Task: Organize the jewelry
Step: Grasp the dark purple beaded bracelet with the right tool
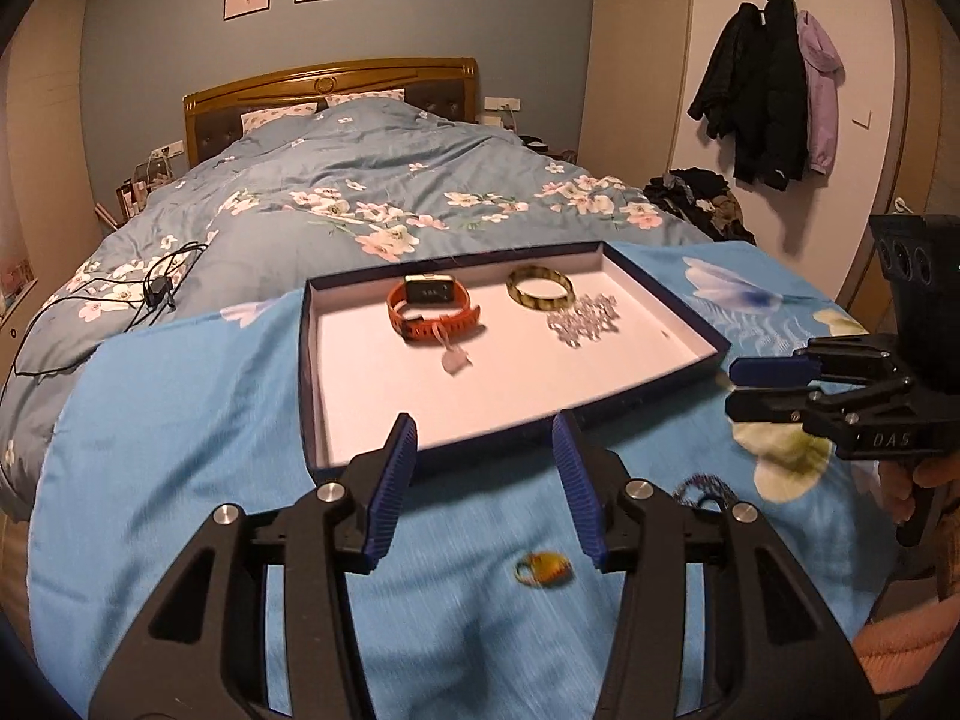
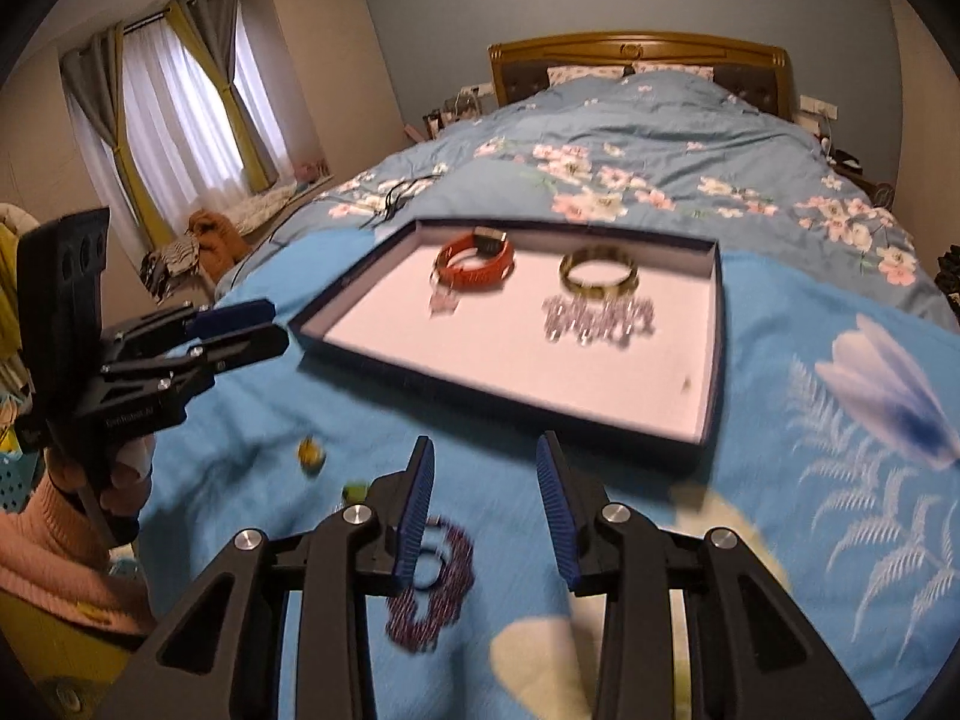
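On blue bedspread [image 1: 180,420]: tray [image 1: 660,372] holding orange watch [image 1: 435,309], bangle [image 1: 540,291], crystal piece [image 1: 582,318]; left gripper [image 1: 485,480] and right gripper [image 2: 485,504] jaws apart, empty; beaded bracelet [image 2: 444,588], small ring [image 1: 540,569] outside tray.

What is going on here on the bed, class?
A person with a gripper in each hand is sorting jewelry into a shallow box on a blue cloth. An orange watch, a bangle and a sparkly piece already lie inside. A small yellow item and a dark beaded piece are still on the cloth. The left gripper and right gripper are both open and empty.
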`<state>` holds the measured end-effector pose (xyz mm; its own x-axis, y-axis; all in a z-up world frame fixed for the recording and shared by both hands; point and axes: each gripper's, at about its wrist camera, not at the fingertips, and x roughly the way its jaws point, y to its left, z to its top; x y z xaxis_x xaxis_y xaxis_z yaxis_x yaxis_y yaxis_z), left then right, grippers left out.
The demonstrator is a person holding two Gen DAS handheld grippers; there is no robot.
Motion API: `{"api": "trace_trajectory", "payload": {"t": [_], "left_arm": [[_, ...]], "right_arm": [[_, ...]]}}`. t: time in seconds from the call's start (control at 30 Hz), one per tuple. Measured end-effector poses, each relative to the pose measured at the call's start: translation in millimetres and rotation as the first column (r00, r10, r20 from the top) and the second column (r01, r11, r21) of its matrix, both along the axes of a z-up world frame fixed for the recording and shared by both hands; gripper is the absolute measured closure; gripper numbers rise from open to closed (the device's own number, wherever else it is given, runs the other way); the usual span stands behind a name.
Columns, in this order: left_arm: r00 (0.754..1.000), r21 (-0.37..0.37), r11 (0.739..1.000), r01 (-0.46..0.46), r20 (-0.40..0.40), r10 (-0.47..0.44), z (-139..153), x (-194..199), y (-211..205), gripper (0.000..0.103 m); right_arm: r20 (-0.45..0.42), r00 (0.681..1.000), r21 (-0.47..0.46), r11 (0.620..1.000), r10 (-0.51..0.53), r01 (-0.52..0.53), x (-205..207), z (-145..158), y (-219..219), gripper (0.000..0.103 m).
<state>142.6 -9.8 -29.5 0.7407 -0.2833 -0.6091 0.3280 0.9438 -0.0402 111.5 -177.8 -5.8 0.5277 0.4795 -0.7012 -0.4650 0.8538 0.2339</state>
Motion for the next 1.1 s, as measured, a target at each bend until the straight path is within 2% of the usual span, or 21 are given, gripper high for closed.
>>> {"api": "trace_trajectory", "payload": {"t": [0.27,0.37,0.93,1.1], "left_arm": [[1.000,-0.004,1.000,0.001,-0.021,-0.001,-10,-16,2,0.056],[1.000,-0.003,1.000,-0.001,-0.030,0.001,-15,-20,3,0.056],[0.997,0.001,1.000,0.000,-0.079,0.000,-36,-35,3,0.056],[0.997,0.002,1.000,0.001,-0.081,-0.001,-36,-35,2,0.056]], "right_arm": [[-0.049,0.999,-0.009,1.000,0.018,-0.018,-15,-17,5,0.071],[-0.062,0.998,-0.014,1.000,0.019,-0.020,-18,-21,6,0.076],[-0.078,0.997,-0.001,1.000,-0.012,0.012,-20,-29,2,0.076],[-0.091,0.996,-0.002,1.000,-0.012,0.011,-16,-32,4,0.083]]}}
